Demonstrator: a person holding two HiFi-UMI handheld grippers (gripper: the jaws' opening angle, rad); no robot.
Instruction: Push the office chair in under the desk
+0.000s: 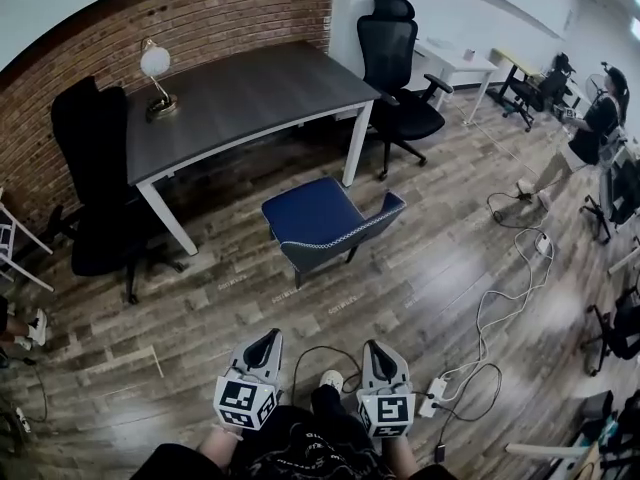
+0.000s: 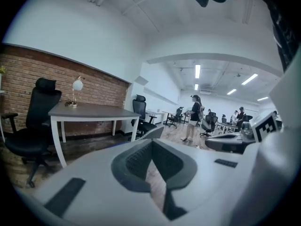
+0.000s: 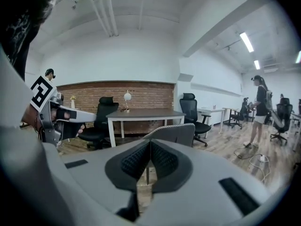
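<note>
Grippers hover low and side by side above the wood floor (image 1: pixel 200 318), the left gripper (image 1: pixel 266 342) and right gripper (image 1: pixel 379 352) each with jaws pressed together on nothing. Well ahead of them the blue-seated office chair (image 1: pixel 325 218) stands clear of the desk (image 1: pixel 250 93), its back toward the grippers, near the desk's front right leg. Beyond, a lamp (image 1: pixel 155 68) sits on the desk by the brick wall (image 1: pixel 200 18).

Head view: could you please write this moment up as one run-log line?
chair: out from desk, untouched | left gripper: shut, empty | right gripper: shut, empty
</note>
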